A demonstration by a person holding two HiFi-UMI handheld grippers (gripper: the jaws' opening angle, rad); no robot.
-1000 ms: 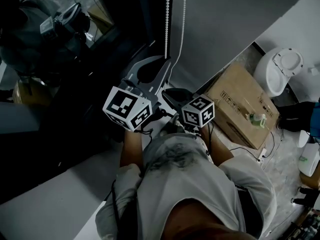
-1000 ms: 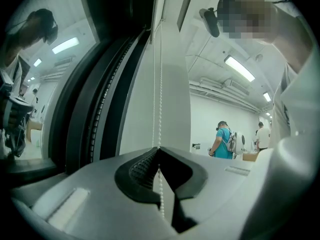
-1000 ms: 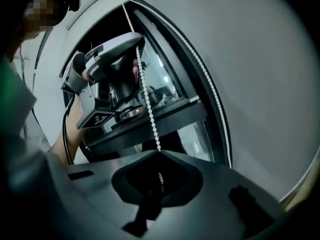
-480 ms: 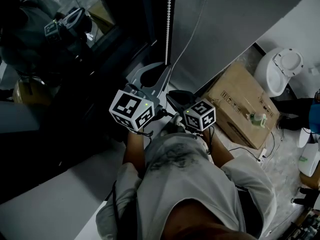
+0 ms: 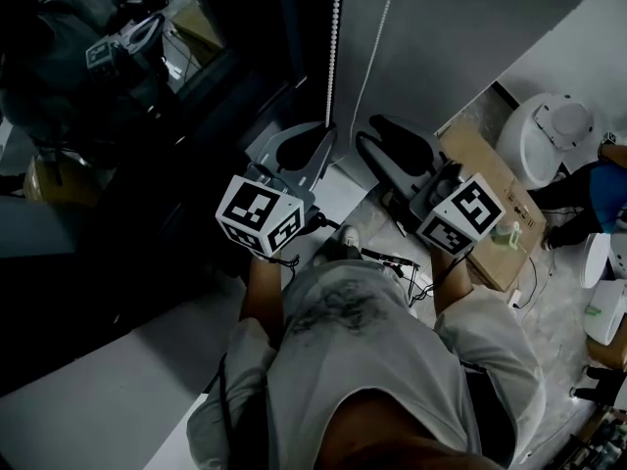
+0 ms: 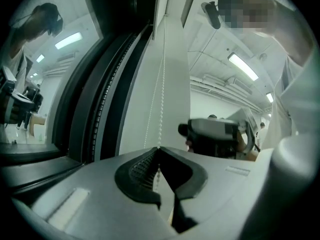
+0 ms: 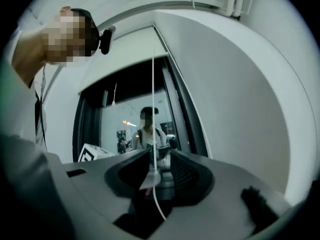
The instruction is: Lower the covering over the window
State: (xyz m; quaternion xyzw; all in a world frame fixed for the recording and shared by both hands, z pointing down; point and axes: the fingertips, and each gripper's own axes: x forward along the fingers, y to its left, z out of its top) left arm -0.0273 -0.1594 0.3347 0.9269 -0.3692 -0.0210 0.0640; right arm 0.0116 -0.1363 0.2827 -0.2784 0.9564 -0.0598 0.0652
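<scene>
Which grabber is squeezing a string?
The left gripper: its jaws are shut on the beaded chain. The right gripper has just been opening its jaws, and the thin cord hangs loose between them.

The grey left gripper [image 5: 328, 127] carried a black-and-white marker cube [image 5: 259, 215]; above it, a white bead chain [image 5: 336, 27] hung beside a grey blind [image 5: 470, 27].

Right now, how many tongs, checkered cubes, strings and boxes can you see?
Cords: 2, beaded cord and thin cord
Tongs: 2, left tongs shut on the beaded cord, right tongs just opened with the thin cord between the jaws
Marker cubes: 2, left cube, right cube
Cardboard box: 1
Total: 7
</scene>
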